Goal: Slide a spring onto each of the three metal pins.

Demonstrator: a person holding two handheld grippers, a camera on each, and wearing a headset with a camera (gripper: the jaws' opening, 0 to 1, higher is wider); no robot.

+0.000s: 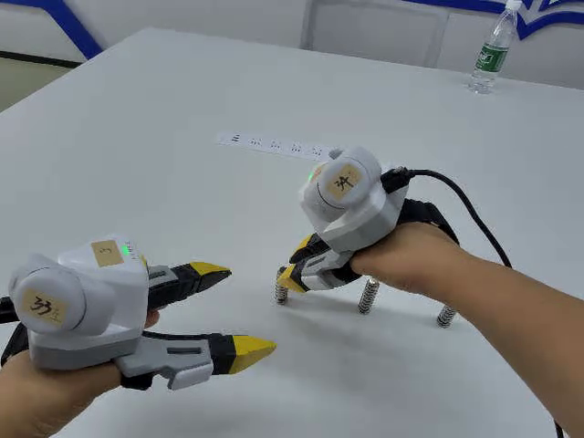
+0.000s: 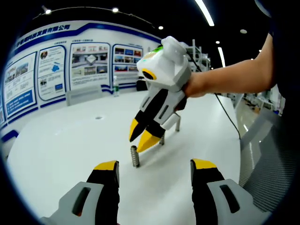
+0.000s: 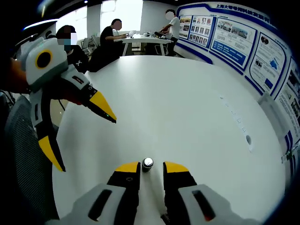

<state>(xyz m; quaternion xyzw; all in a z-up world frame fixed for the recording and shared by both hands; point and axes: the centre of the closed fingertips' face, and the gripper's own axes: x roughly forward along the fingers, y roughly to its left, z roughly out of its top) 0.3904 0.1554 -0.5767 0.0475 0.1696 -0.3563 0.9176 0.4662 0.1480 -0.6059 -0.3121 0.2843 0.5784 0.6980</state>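
We read a handwritten 33 on the left gripper (image 1: 246, 307) and 34 on the right gripper (image 1: 292, 269). The green label on the water bottle (image 1: 493, 47) is too small to read. Three springs stand upright in a row on the white table (image 1: 164, 128). The right gripper's jaws, narrowly parted, hover over the end spring (image 1: 281, 292), and its shiny pin top (image 3: 148, 163) sits between the tips. The left gripper gapes wide and empty nearby.

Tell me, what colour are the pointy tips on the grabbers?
Yellow. The fingertips show best in the head view.
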